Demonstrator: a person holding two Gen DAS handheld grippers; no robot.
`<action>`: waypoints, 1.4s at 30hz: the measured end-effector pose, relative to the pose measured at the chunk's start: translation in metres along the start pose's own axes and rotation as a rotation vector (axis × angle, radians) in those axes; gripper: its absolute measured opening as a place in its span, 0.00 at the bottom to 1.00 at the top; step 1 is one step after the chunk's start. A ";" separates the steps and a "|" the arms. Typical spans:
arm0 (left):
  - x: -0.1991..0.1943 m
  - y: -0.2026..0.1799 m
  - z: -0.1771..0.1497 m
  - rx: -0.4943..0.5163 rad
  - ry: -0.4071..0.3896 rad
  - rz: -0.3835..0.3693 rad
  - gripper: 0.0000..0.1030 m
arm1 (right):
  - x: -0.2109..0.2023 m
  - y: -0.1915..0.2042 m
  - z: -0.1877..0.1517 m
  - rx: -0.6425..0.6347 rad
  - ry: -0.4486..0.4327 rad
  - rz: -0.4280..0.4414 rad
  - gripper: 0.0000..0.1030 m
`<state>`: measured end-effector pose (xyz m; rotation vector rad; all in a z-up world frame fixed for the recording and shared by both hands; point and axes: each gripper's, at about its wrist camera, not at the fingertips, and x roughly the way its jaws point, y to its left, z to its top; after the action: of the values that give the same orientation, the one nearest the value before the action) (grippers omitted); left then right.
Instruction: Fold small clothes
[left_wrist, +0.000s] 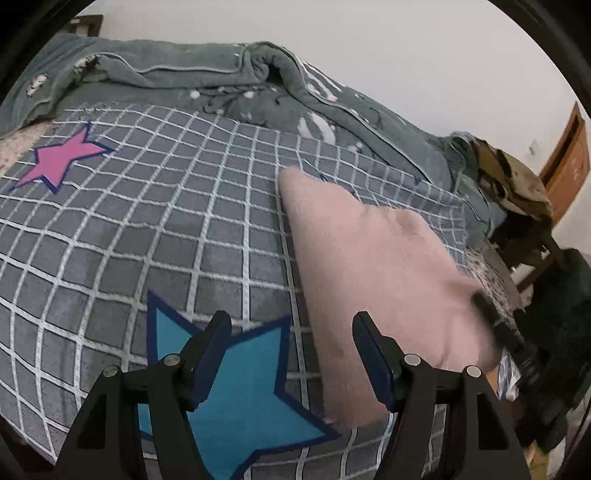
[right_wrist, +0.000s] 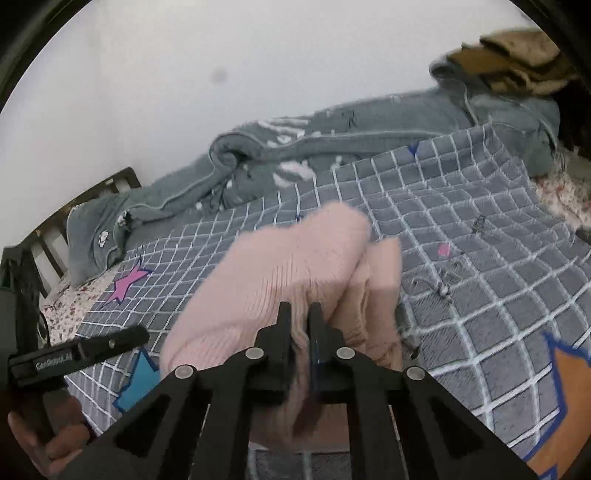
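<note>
Right wrist view showed the right gripper (right_wrist: 300, 314) squeezed tight on the near edge of the pink sweater (right_wrist: 295, 266), which lay bunched on the grey checked blanket (right_wrist: 480, 266). To fold it well, the pinched edge should probably be carried slowly across and laid down flat, with no lumps. Over in the left wrist view, the left gripper (left_wrist: 291, 332) stood wide apart and empty above a blue star (left_wrist: 243, 391), just beside the sweater.
</note>
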<state>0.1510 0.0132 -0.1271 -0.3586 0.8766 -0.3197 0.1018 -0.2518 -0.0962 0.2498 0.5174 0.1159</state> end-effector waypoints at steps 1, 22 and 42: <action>0.000 0.000 -0.001 0.012 -0.003 -0.009 0.64 | -0.006 -0.004 0.003 0.005 -0.026 0.007 0.04; 0.017 -0.021 0.006 0.151 -0.034 0.043 0.65 | 0.009 -0.026 -0.016 -0.109 0.076 -0.238 0.09; 0.042 -0.018 0.023 0.092 0.014 -0.154 0.68 | 0.064 -0.026 0.021 -0.008 0.207 -0.020 0.14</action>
<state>0.1919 -0.0162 -0.1350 -0.3391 0.8471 -0.5038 0.1687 -0.2700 -0.1158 0.2261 0.7253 0.1250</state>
